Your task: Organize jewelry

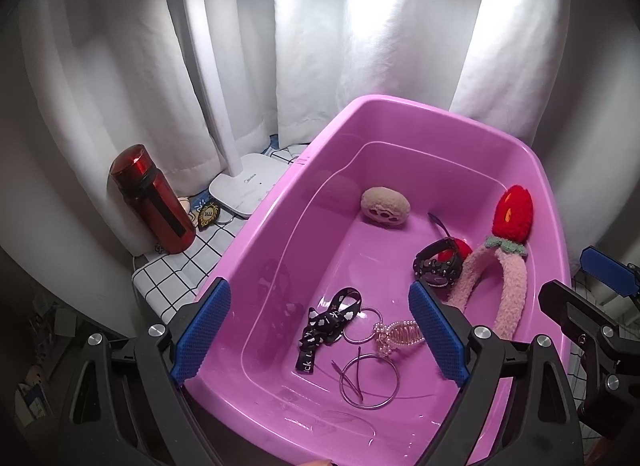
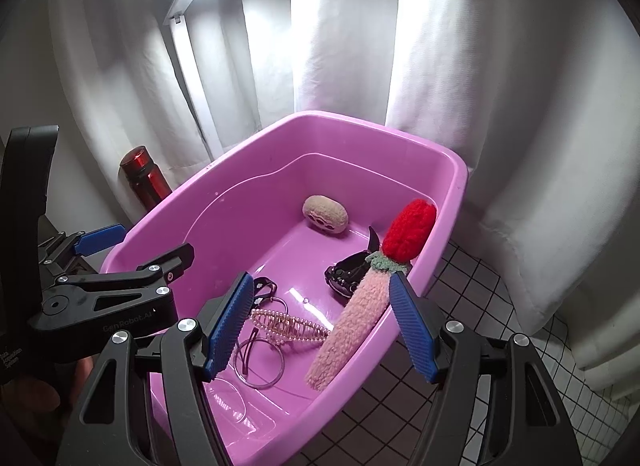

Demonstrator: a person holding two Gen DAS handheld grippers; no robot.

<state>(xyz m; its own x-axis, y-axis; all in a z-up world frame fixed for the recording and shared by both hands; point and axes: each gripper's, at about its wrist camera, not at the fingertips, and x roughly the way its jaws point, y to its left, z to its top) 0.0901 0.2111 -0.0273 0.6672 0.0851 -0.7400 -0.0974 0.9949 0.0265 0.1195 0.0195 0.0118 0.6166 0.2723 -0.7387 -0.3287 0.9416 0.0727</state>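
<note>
Left wrist view: the left gripper (image 1: 320,340) hangs over the near end of a pink plastic tub (image 1: 400,105), its blue-padded jaws spread wide with nothing between them. Inside the tub, near that end, lie a black ribbon with white print (image 1: 328,320), a small metal ring (image 1: 366,324), a pearl hair claw (image 1: 394,336) touching that ring, and a larger metal hoop (image 1: 370,380) with a thin dark hairpin (image 1: 352,376) across it. Toward the tub's right wall sits a black wristwatch (image 1: 436,264), and a fuzzy pink headband (image 1: 508,286) with a red knitted strawberry (image 1: 512,211) leans against that wall. A beige plush clip (image 1: 385,203) rests by the tub's far wall. Left of the tub stand a red bottle (image 1: 154,201) and the white base of a desk lamp (image 1: 248,187) on a checked cloth (image 1: 176,278). The right gripper (image 1: 592,286) shows just past the tub's right rim (only part of it is seen).

Right wrist view: the right gripper (image 2: 320,330) is held over the tub's (image 2: 360,121) near right corner, jaws well apart; the headband's (image 2: 352,330) pink arm lies between the pads, untouched by either as far as can be seen. The pearl claw (image 2: 290,328), hoops (image 2: 260,362) and watch (image 2: 346,276) lie on the tub's floor, the plush clip (image 2: 325,213) by its far wall. The left gripper (image 2: 136,250) hovers at the tub's left rim, its jaws wide.
</note>
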